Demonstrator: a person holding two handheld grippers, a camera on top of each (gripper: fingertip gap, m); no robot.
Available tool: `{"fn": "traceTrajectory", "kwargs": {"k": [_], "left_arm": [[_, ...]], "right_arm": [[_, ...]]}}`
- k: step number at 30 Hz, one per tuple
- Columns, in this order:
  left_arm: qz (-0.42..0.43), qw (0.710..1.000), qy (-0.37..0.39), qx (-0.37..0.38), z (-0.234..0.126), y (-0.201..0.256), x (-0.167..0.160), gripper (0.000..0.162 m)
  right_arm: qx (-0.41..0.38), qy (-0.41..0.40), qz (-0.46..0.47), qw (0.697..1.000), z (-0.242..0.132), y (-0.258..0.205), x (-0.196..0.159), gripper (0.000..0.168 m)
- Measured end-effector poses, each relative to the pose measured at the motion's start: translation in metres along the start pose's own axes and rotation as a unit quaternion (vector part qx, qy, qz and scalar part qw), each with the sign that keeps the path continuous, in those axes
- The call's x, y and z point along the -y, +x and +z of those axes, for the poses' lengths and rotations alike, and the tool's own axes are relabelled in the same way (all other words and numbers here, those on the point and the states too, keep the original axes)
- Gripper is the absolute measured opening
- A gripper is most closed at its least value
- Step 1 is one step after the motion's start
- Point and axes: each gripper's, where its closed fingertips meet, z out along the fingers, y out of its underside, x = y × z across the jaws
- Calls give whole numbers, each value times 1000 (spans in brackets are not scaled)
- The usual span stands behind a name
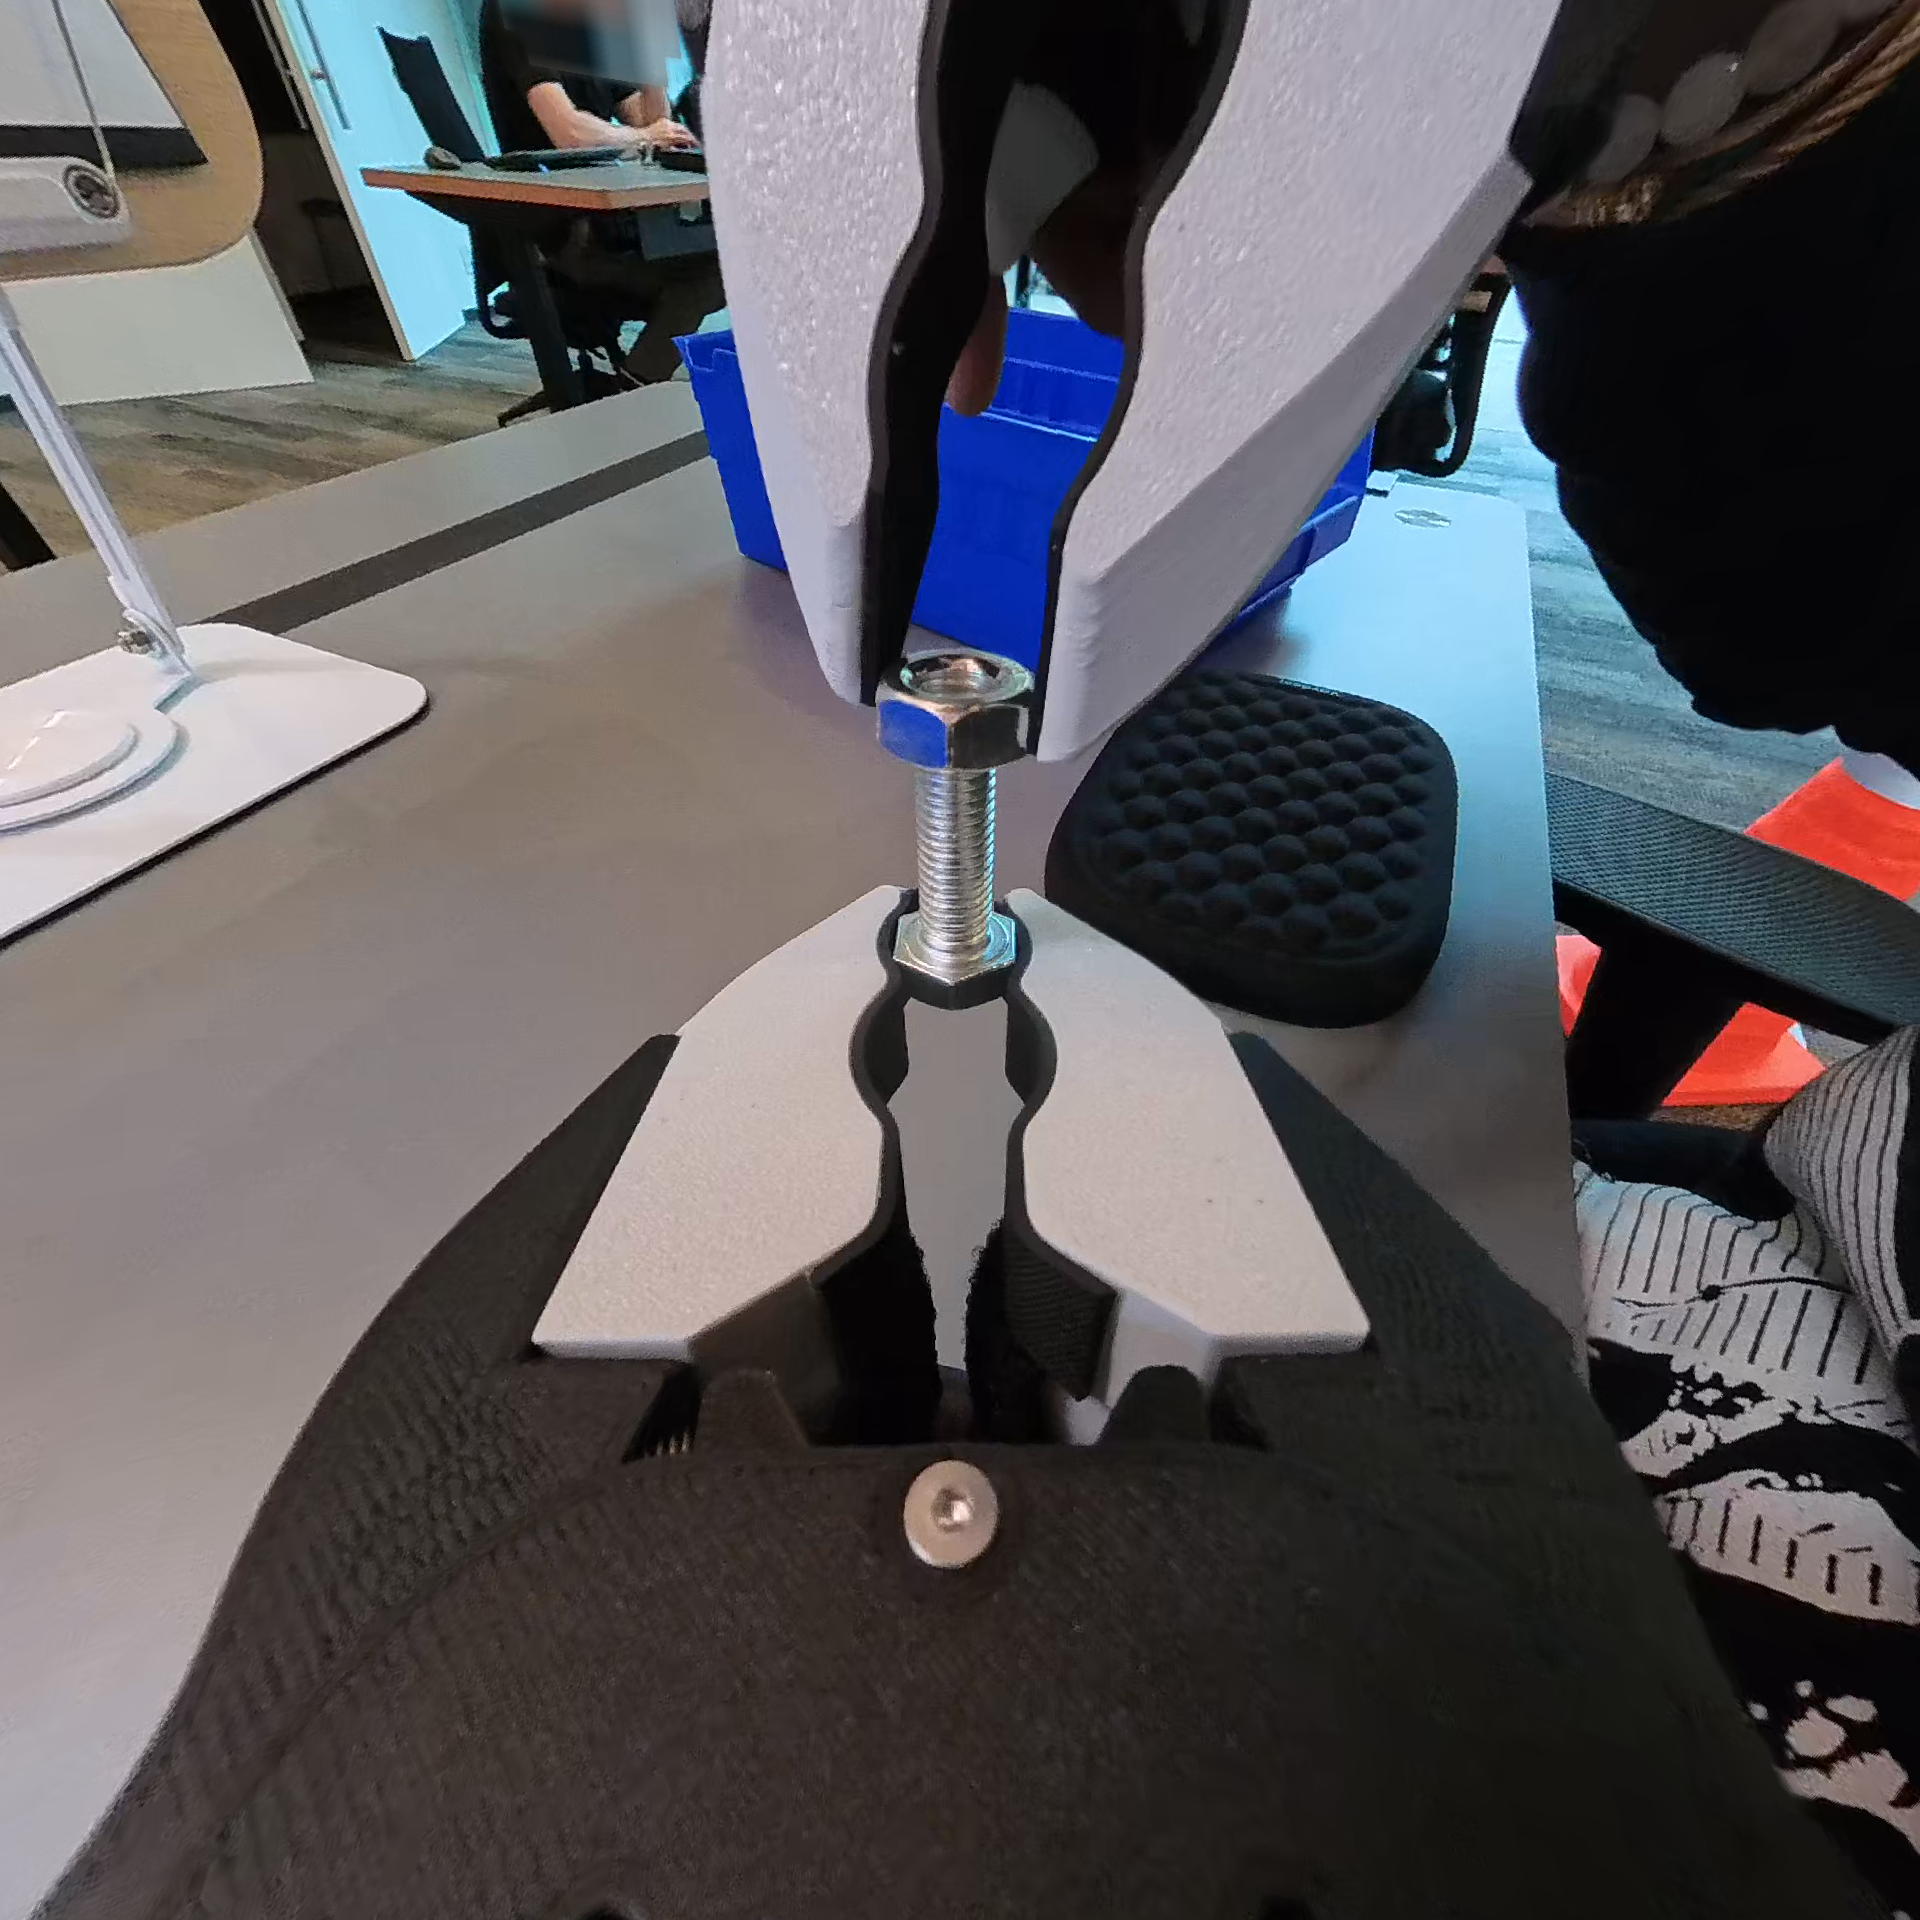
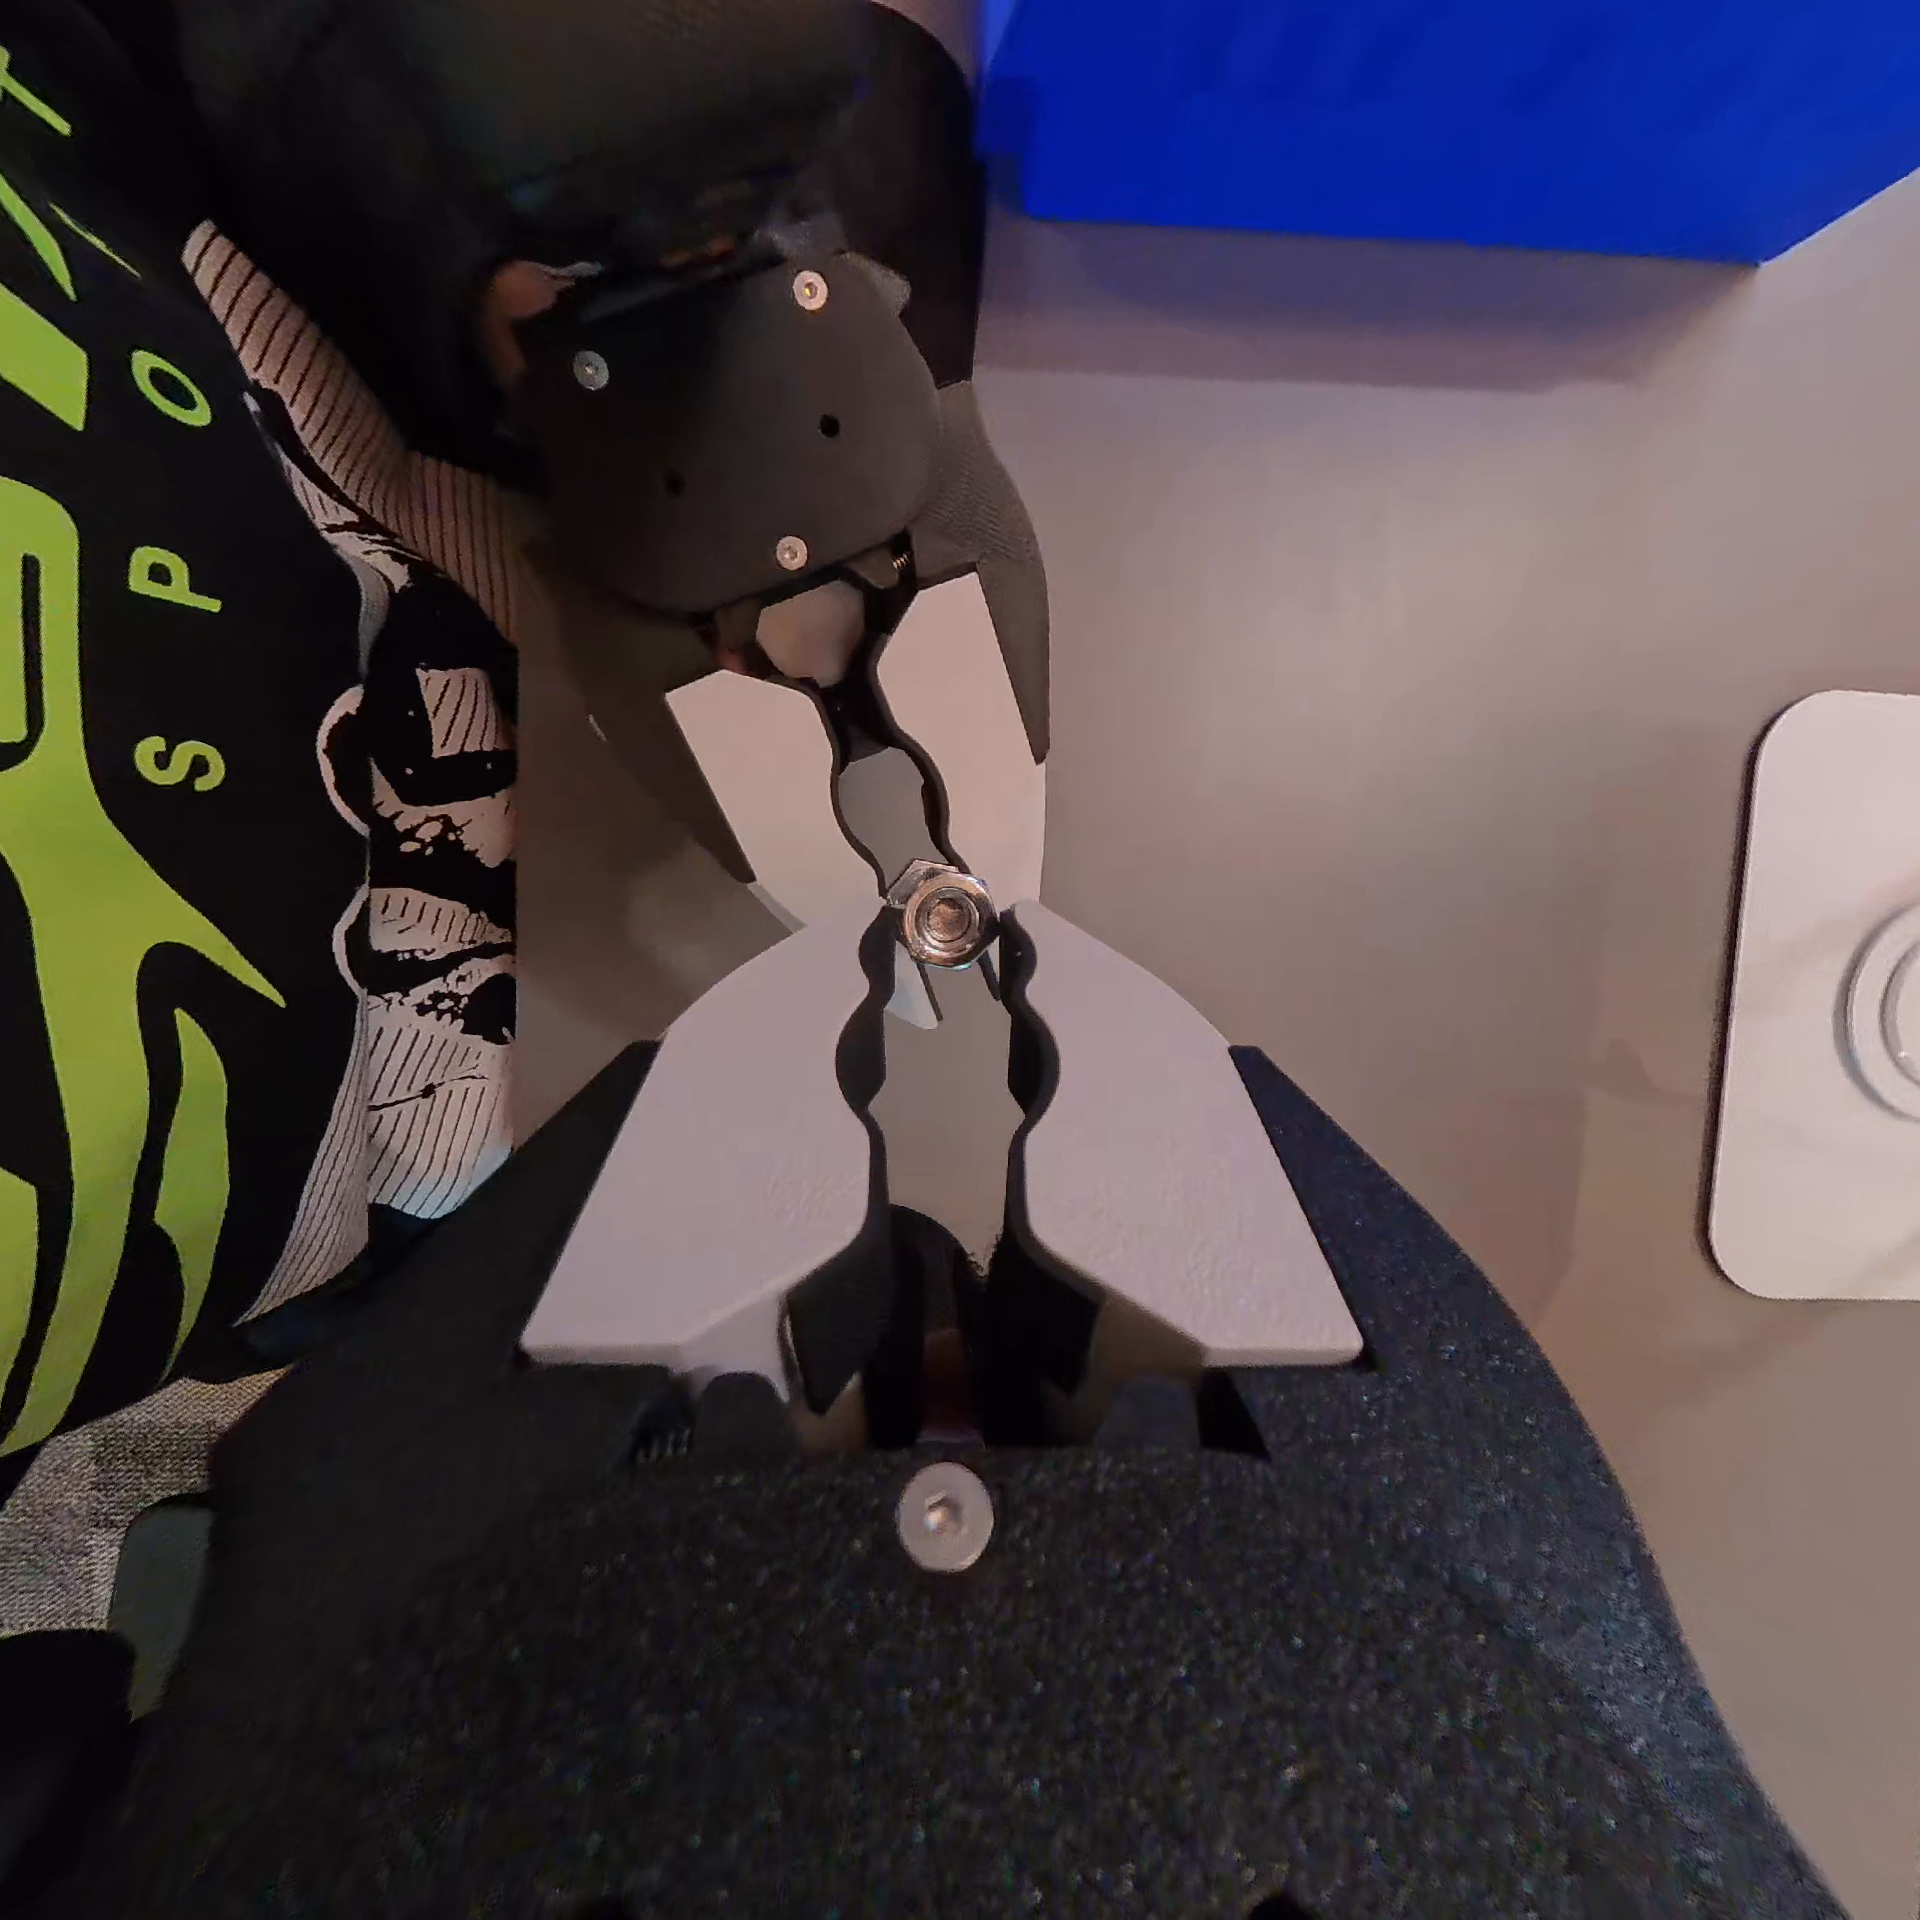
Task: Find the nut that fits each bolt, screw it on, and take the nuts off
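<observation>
left wrist view: left gripper (image 1: 954,940) fingers clamped on bolt (image 1: 953,862) head, shank upright. right gripper (image 1: 951,696) fingers pinch nut (image 1: 954,715) at bolt's top end, above grey worktop (image 1: 468,883).

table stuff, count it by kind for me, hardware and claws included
bolt: 1
nut: 1
claw: 2, left and right
blue bin: 1
black textured pad: 1
white stand base: 1
total: 7
</observation>
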Motion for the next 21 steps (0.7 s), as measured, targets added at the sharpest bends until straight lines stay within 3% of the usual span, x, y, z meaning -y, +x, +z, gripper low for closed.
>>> {"fn": "traceTrajectory", "kwargs": {"k": [3, 5, 10, 13, 16, 18, 21], "left_arm": [[-1, 1000, 0, -11, 0, 2, 0, 14], [-3, 1000, 4, -14, -1, 2, 1, 14], [9, 1000, 17, -23, -3, 3, 5, 14], [15, 999, 29, -35, -7, 3, 11, 14], [11, 998, 40, -48, -11, 2, 15, 14], [4, 997, 48, -58, -12, 2, 16, 14], [5, 997, 45, -58, -12, 1, 13, 14]], "right_arm": [[-1, 6, 2, 1000, 0, 0, 0, 20], [4, 25, 9, 1000, -3, -2, 2, 32], [17, 158, 41, 986, -10, -6, 14, 57], [26, 302, 78, 950, -15, -5, 24, 69], [33, 442, 123, 888, -22, -4, 31, 72], [21, 482, 134, 866, -19, -4, 30, 69], [4, 494, 132, 859, -9, -7, 30, 67]]}}
